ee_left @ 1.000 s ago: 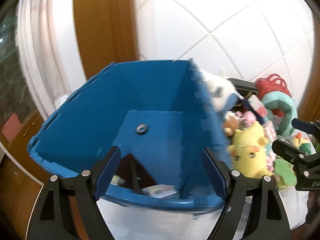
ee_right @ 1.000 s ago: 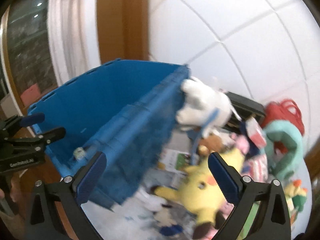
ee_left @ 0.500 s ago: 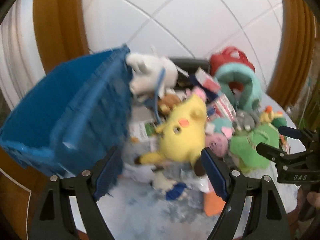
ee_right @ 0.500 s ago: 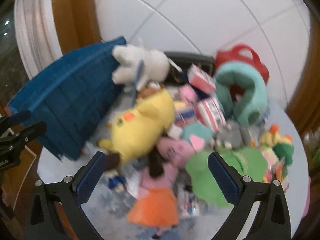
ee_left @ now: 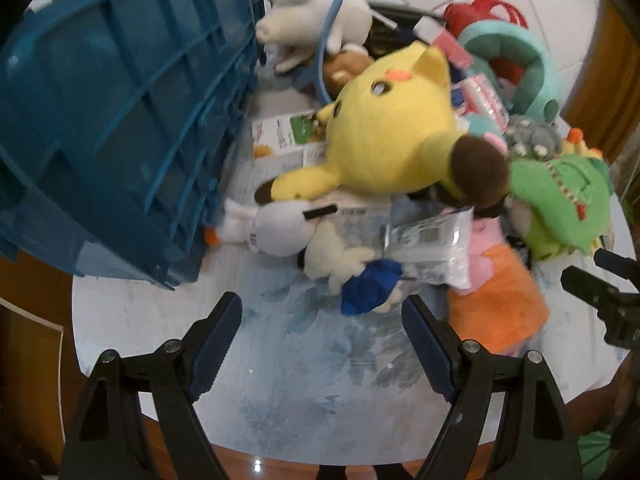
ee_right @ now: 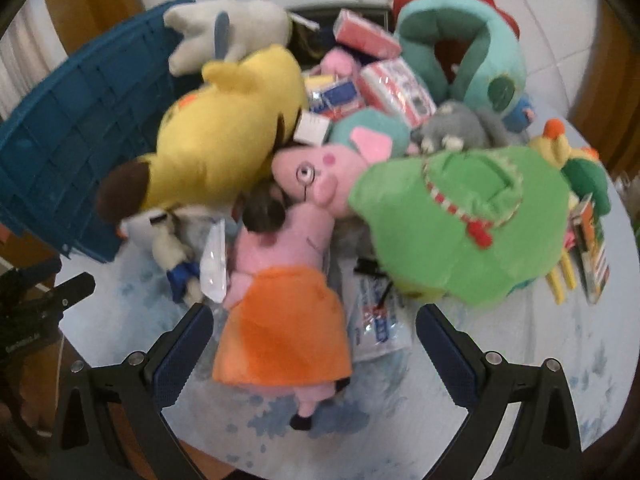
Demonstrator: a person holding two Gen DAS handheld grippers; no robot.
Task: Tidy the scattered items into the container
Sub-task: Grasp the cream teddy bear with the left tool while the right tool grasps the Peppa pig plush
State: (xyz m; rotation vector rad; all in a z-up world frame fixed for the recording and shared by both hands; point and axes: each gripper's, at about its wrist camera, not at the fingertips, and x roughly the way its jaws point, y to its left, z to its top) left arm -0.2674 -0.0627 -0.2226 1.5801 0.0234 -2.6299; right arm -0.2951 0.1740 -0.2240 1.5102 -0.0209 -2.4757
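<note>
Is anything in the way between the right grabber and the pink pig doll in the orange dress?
Nothing visible is. The right gripper is open, and the pig doll lies right in front of it on top of the pile, its orange skirt showing between the fingers. A clear plastic packet lies beside it.

Both the left gripper (ee_left: 322, 336) and the right gripper (ee_right: 314, 346) hang side by side, fingers spread wide, holding nothing.
</note>
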